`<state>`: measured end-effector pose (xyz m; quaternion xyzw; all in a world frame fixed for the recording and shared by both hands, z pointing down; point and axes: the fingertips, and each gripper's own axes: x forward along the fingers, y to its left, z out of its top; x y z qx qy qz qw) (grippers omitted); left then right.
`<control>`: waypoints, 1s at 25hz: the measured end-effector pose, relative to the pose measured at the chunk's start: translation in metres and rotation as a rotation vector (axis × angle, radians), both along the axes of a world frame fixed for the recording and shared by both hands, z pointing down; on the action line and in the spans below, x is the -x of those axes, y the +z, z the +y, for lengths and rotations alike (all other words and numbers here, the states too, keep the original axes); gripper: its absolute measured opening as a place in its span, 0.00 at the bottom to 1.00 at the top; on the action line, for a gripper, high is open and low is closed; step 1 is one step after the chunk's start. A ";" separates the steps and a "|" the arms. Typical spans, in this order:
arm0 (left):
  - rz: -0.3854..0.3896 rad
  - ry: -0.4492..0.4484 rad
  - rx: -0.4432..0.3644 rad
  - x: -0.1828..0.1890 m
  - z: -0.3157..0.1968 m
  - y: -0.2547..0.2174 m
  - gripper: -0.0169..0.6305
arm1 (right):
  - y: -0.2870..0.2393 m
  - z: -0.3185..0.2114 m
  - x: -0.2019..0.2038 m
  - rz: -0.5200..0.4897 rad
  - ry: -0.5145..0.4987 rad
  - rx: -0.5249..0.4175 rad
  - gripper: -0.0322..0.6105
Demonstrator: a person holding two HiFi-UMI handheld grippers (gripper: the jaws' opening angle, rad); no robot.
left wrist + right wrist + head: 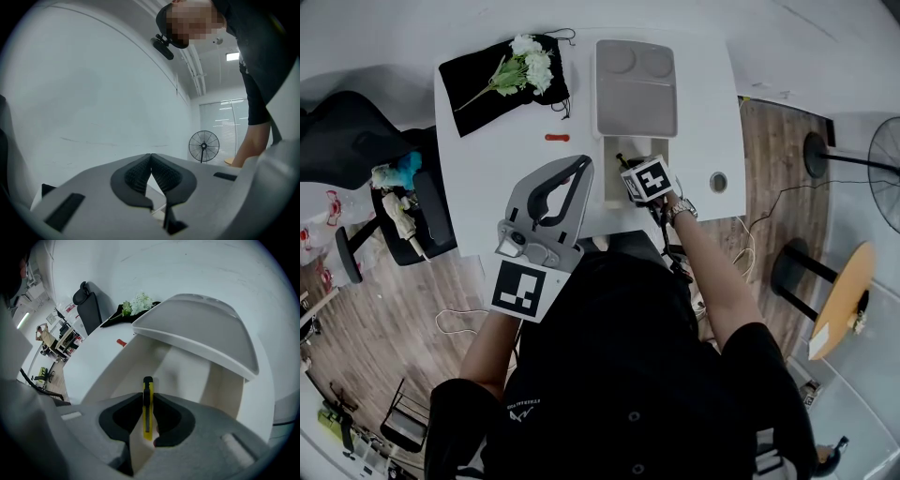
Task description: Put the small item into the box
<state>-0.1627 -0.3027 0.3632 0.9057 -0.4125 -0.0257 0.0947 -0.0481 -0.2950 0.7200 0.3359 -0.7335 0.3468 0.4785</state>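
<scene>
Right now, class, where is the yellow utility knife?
In the right gripper view, the yellow utility knife is clamped in the right hand-held gripper's jaws, over the open box, in front of its raised lid.

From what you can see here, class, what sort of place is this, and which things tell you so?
Probably an office or workroom, indoors: a white table, a black office chair beside it, a pedestal fan by the windows, and wood-plank flooring.

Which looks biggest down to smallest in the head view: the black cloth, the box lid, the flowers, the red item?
1. Cloth and lid: they look about alike, so I won't rank them.
2. Flowers.
3. Red item, by far the smallest.
</scene>
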 end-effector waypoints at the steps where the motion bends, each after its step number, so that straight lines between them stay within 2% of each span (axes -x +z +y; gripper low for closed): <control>1: 0.000 0.000 0.001 0.000 0.000 0.000 0.03 | 0.000 0.000 0.001 -0.006 -0.001 -0.001 0.16; 12: -0.009 0.012 -0.002 -0.001 0.010 0.000 0.03 | -0.015 0.005 0.003 -0.080 0.003 -0.002 0.20; 25: -0.028 0.027 -0.018 -0.026 0.028 -0.004 0.03 | -0.093 0.000 0.007 -0.268 -0.021 -0.160 0.20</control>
